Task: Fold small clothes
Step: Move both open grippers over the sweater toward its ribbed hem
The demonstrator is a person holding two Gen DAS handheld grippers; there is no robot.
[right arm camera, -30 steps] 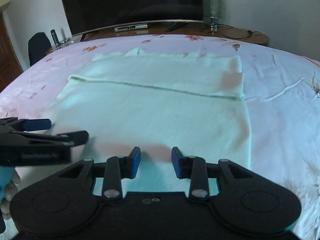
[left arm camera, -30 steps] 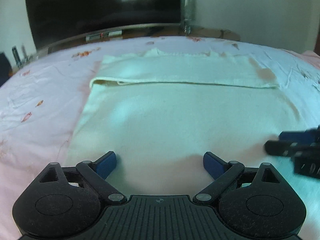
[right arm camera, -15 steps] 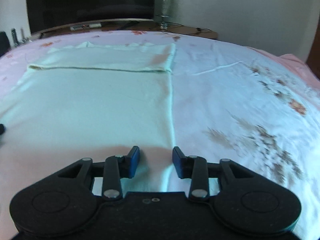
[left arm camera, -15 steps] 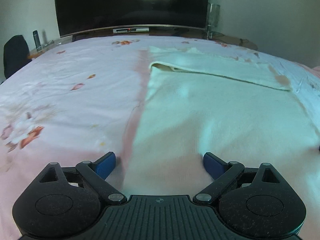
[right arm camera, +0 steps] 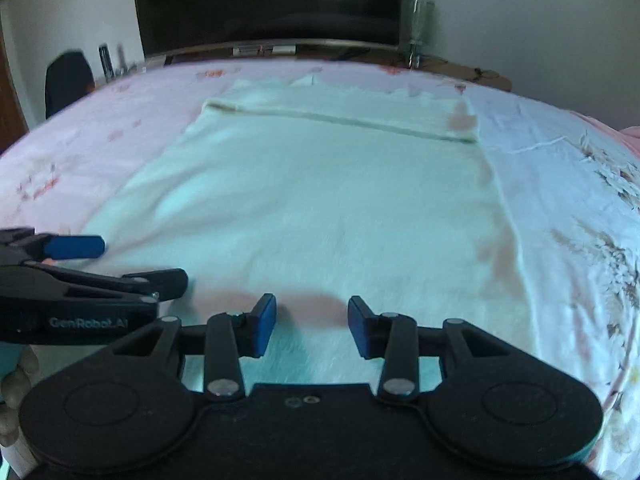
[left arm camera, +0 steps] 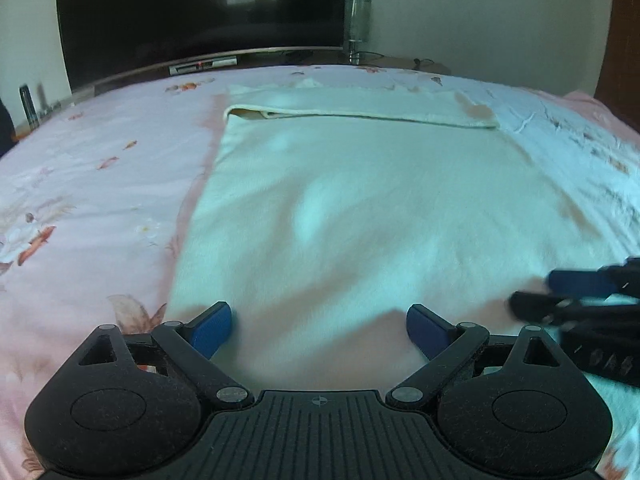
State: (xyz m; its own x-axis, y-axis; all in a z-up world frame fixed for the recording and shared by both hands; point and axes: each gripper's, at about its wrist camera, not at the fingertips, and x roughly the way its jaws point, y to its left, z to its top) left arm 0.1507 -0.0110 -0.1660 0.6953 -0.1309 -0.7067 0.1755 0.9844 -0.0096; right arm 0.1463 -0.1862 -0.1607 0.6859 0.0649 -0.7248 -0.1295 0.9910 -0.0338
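A pale cream garment [left arm camera: 360,208] lies flat on the pink floral bed sheet [left arm camera: 92,184], its far strip folded over toward me [left arm camera: 360,106]. My left gripper [left arm camera: 320,330] is open wide just above the garment's near edge, close to the near left corner, with nothing between the pads. My right gripper [right arm camera: 312,326] stands partly open over the near edge, right of the middle, and only the flat garment [right arm camera: 320,200] shows in its gap. Each view catches the other tool: the right gripper [left arm camera: 560,292] and the left gripper [right arm camera: 132,264].
A dark television [left arm camera: 200,12] and a glass [left arm camera: 357,24] stand on a low cabinet beyond the bed. A dark chair [right arm camera: 66,80] is at the far left. A person's fingers [right arm camera: 16,392] hold the left tool. Bare sheet [right arm camera: 580,200] lies right of the garment.
Half a second ago the grippers were apart over the garment's left and right edges. Now both have come back toward the middle and see each other. The right jaws stand slightly wider than before.
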